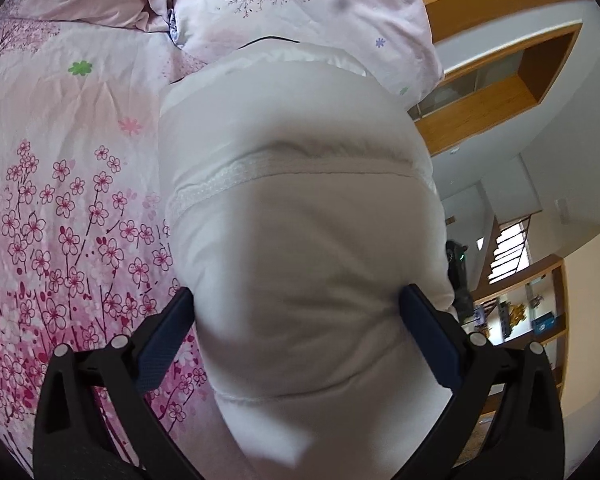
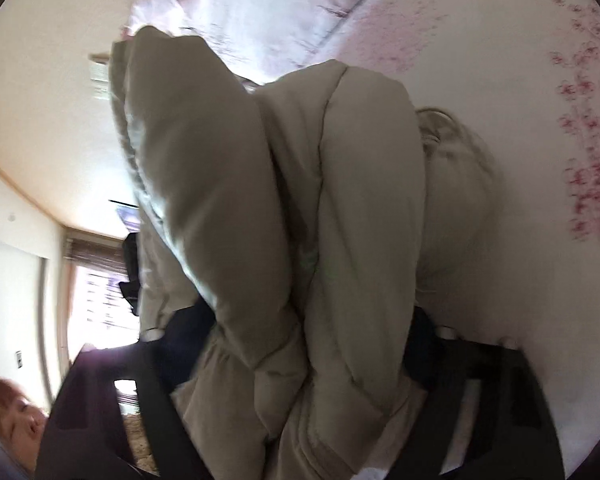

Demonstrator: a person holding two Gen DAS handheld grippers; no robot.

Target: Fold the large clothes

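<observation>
Padded jacket (image 1: 300, 240), pale, bunched above bed, gripped at both ends. Bed sheet (image 1: 60, 200) pink, blossom print; pillow (image 1: 320, 12) behind. Wooden shelves (image 1: 512, 80) on white wall, window blind (image 2: 96, 280) lit. Left gripper (image 1: 296, 300) angled down, fingers (image 1: 164, 344) clamped on jacket fold. Right gripper (image 2: 304, 340) rolled sideways, fingers pressing thick jacket bundle.

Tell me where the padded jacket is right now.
The padded jacket fills the middle of both wrist views, bunched between each set of tongs, above the floral bedsheet.
</observation>
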